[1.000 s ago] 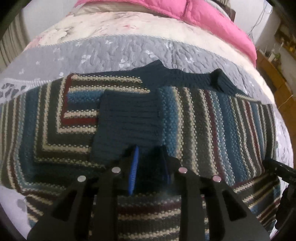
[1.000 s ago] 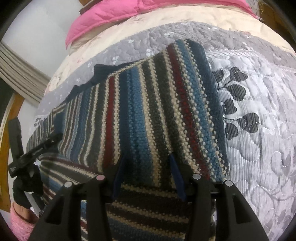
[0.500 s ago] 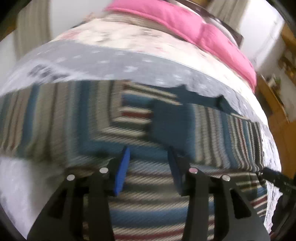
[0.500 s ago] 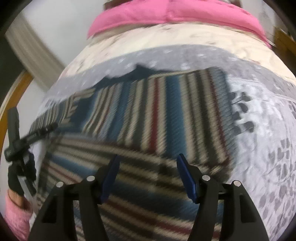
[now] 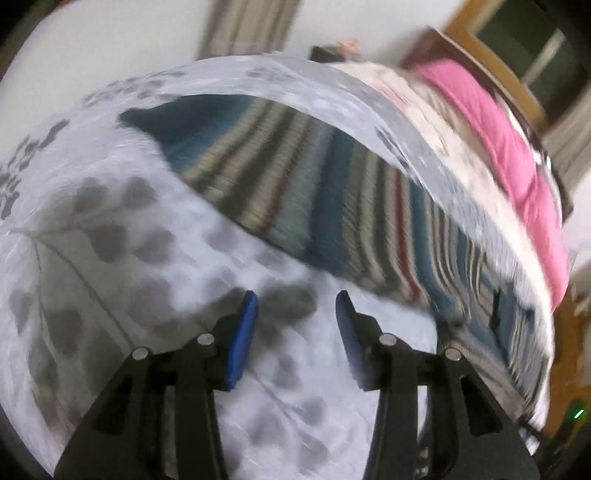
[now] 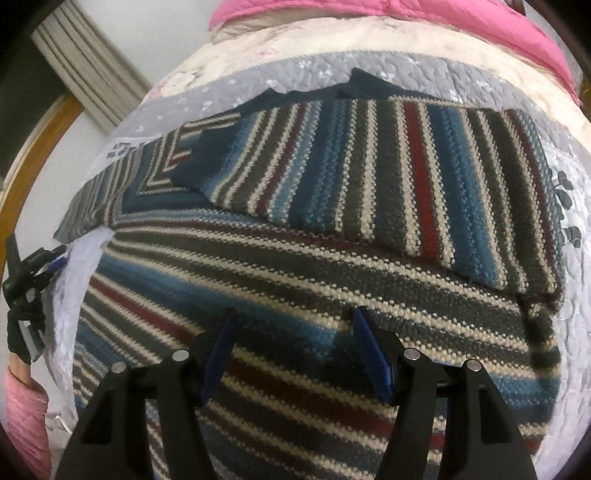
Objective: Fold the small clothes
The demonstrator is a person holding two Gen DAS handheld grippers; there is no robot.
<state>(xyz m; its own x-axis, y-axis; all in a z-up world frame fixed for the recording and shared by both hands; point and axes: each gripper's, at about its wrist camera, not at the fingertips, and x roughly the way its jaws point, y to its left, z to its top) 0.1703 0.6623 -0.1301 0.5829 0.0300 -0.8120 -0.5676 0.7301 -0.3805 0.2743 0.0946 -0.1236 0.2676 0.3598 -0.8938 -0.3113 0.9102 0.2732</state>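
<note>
Left wrist view, motion-blurred throughout. Nearest the lens, the left gripper [image 5: 297,325] has its blue-padded fingers spread with nothing between them, above the grey leaf-print quilt [image 5: 122,258]. Beyond it the striped knitted sweater [image 5: 317,206] lies flat on the quilt, its long axis running from the upper left to the lower right of the frame; a plain dark-blue end points to the upper left, but blur hides whether this is a cuff or a hem. The lower-right end is cut off near the frame edge. Farther back lie a pink duvet [image 5: 517,155] and a wooden frame [image 5: 491,70].

Right wrist view, sharp. The right gripper [image 6: 295,343] is likewise spread and empty, just over the sweater [image 6: 332,266]; contact cannot be judged. One striped panel is folded over the body, its stripes running away from the camera while those of the layer beneath run across. The dark-blue neck edge [image 6: 369,86] points away, towards the pink duvet [image 6: 443,18]. At the left edge a gloved hand [image 6: 22,332] and pink sleeve [image 6: 26,417] hold the other gripper, only partly in frame.
</note>
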